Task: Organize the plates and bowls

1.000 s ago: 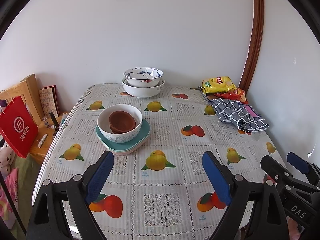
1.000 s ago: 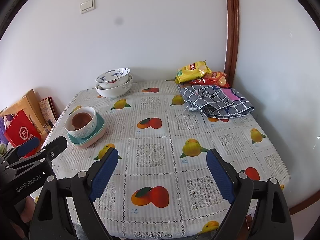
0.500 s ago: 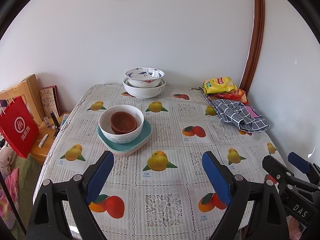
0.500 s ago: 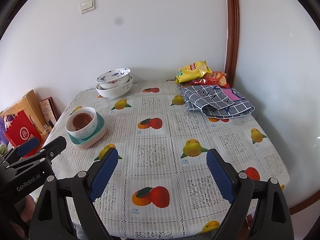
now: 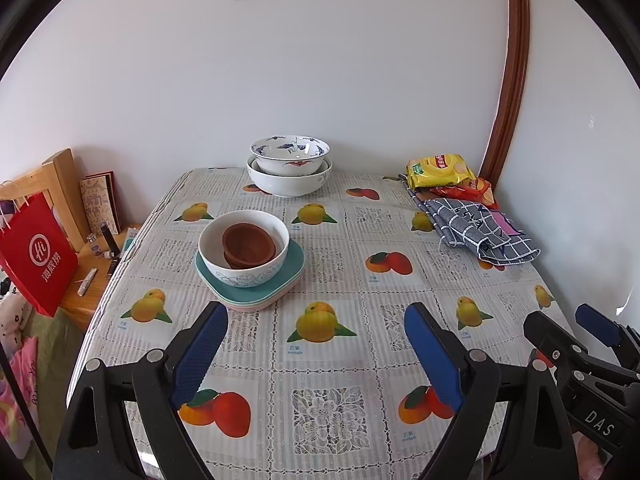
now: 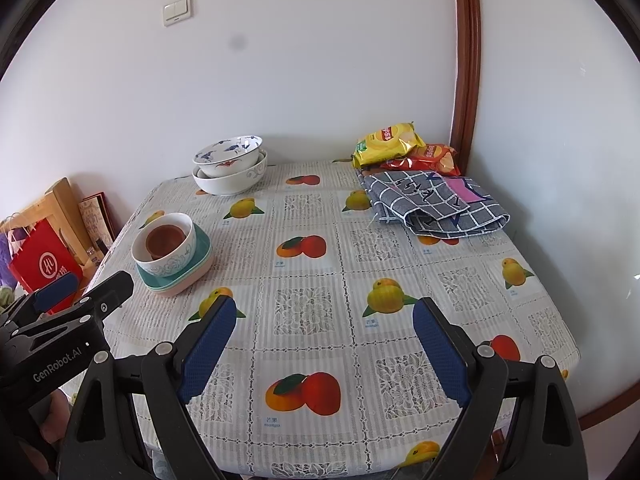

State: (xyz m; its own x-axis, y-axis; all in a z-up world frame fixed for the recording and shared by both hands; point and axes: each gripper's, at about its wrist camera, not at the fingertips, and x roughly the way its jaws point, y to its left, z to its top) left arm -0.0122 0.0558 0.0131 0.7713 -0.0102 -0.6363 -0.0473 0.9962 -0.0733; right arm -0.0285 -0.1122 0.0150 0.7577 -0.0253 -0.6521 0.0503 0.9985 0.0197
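A small brown bowl (image 5: 249,245) sits inside a white patterned bowl (image 5: 244,254), which rests on a stack of teal and pink square plates (image 5: 288,266) at the table's left. The same stack shows in the right wrist view (image 6: 172,254). Two nested blue-and-white bowls (image 5: 289,166) stand at the back by the wall, also in the right wrist view (image 6: 230,168). My left gripper (image 5: 316,344) is open and empty above the table's near part. My right gripper (image 6: 322,340) is open and empty, to the right of the left one.
Yellow and red snack bags (image 5: 440,170) and a folded grey checked cloth (image 5: 480,232) lie at the back right. A red paper bag (image 5: 36,252) and a wooden side table (image 5: 86,284) with small items stand left of the fruit-print tablecloth (image 5: 320,400).
Both views have shifted only slightly; the dishes sit a touch further right in the left wrist view. Both grippers remain open and empty.
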